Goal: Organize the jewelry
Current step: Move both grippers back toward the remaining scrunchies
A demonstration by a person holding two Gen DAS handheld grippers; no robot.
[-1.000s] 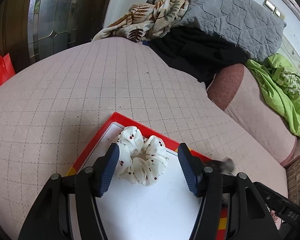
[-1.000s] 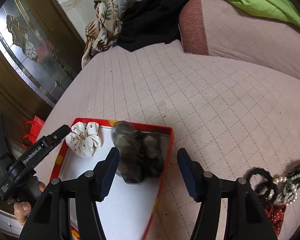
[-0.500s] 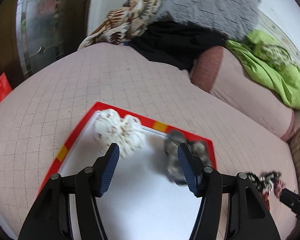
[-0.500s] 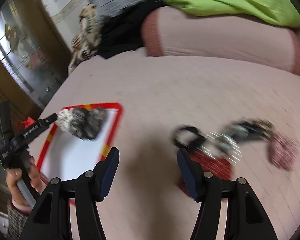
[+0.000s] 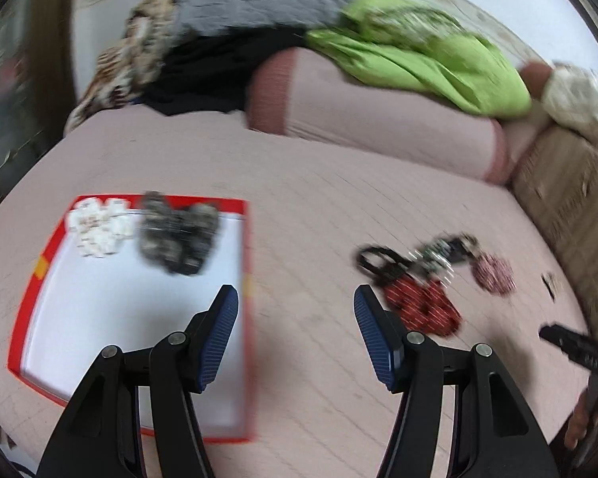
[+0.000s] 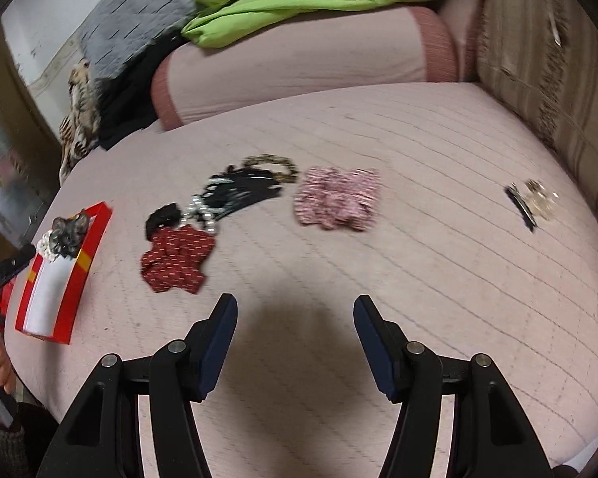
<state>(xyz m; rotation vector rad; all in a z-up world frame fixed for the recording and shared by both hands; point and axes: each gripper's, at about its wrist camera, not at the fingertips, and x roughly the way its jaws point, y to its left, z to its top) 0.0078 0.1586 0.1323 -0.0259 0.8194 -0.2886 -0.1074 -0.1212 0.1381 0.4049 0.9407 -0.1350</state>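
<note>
the left tongs (image 5: pixel 296 334) are spread wide and hold nothing, hanging over the pink quilted bed (image 5: pixel 319 207) just right of the red-rimmed tray (image 5: pixel 246 247). in the tray's far end a white scrunchie (image 5: pixel 99 232) and a grey-black scrunchie (image 5: pixel 177 237) lie side by side, touching. the right tongs (image 6: pixel 295 336) are likewise spread and empty above bare quilt. ahead of them, to the left, a dark red scrunchie (image 6: pixel 175 259) lies against a tangle of black hair ties and pearl beads (image 6: pixel 227 195); a pink striped scrunchie (image 6: pixel 337 198) sits just right of that tangle, and a small hair clip (image 6: pixel 532 203) lies well apart at far right. both views are motion-blurred.
</note>
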